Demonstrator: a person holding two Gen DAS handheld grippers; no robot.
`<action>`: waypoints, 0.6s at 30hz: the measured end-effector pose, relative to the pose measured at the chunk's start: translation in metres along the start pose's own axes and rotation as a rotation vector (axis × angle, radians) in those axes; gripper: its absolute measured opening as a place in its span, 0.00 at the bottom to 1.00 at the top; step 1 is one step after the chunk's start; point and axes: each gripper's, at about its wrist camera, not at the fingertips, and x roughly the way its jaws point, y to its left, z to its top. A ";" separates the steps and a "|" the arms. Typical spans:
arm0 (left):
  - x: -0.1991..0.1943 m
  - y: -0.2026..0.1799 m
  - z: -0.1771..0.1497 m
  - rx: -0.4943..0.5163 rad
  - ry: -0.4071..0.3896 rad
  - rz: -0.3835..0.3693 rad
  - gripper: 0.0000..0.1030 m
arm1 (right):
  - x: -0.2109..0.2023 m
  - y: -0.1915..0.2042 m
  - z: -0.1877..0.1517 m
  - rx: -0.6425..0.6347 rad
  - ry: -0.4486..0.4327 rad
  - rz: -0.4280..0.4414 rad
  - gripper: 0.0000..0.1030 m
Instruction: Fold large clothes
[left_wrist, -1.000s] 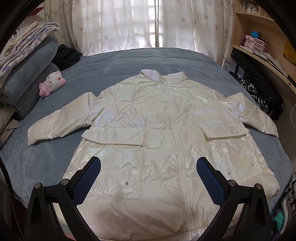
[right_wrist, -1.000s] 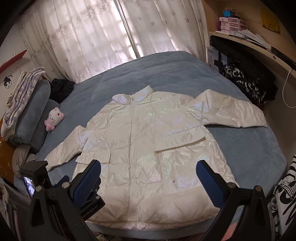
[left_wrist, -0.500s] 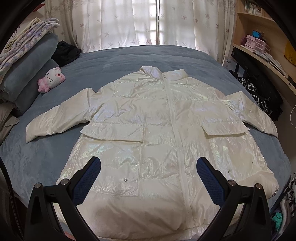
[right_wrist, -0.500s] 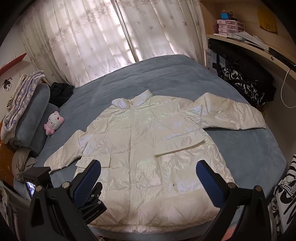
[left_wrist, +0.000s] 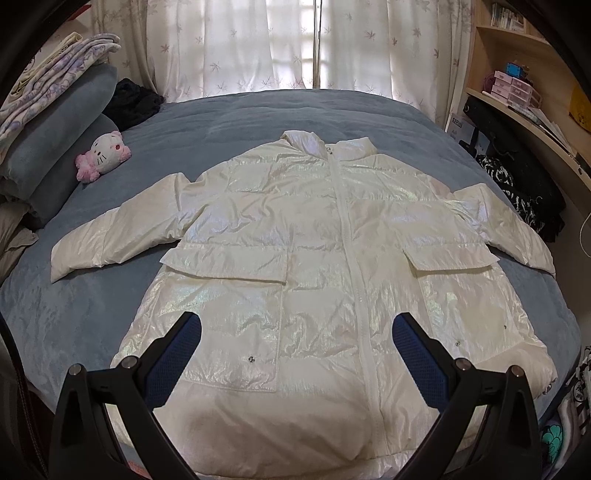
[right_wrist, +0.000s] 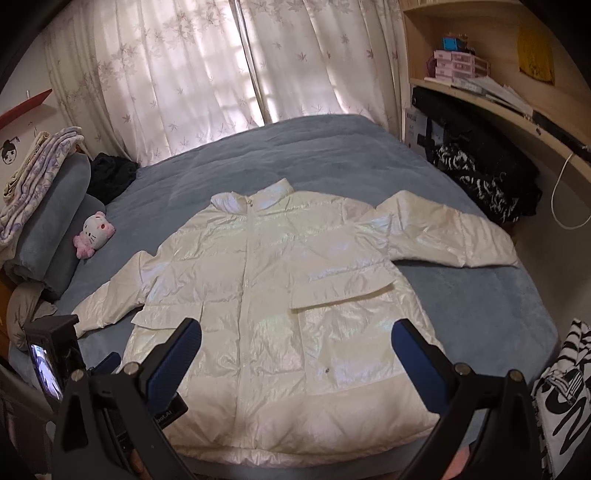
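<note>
A large shiny white puffer jacket (left_wrist: 314, 258) lies flat and face up on a blue-grey bed (left_wrist: 277, 114), zipped, both sleeves spread out, collar toward the window. It also shows in the right wrist view (right_wrist: 280, 295). My left gripper (left_wrist: 295, 328) is open and empty, held above the jacket's hem. My right gripper (right_wrist: 295, 336) is open and empty, above the lower part of the jacket. The left gripper's body (right_wrist: 51, 354) shows at the lower left of the right wrist view.
A pink and white plush cat (left_wrist: 103, 155) and stacked pillows and blankets (left_wrist: 48, 122) sit at the bed's left. Dark clothes (left_wrist: 517, 192) pile at the right by wooden shelves (right_wrist: 480, 81). Curtains (left_wrist: 295, 44) hang behind the bed.
Both grippers have risen and pulled back a little from the bed, so the jacket sits lower and smaller in view. The jacket itself has not moved.
</note>
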 end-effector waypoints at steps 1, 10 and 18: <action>0.000 0.000 0.000 0.000 0.001 0.001 0.99 | -0.003 0.001 0.002 -0.005 -0.012 0.002 1.00; 0.001 -0.004 0.006 0.014 -0.010 0.004 0.99 | 0.004 -0.004 0.005 0.016 -0.011 -0.001 1.00; 0.001 -0.021 0.033 0.044 -0.058 0.006 0.99 | 0.042 -0.025 0.008 0.000 0.040 -0.062 1.00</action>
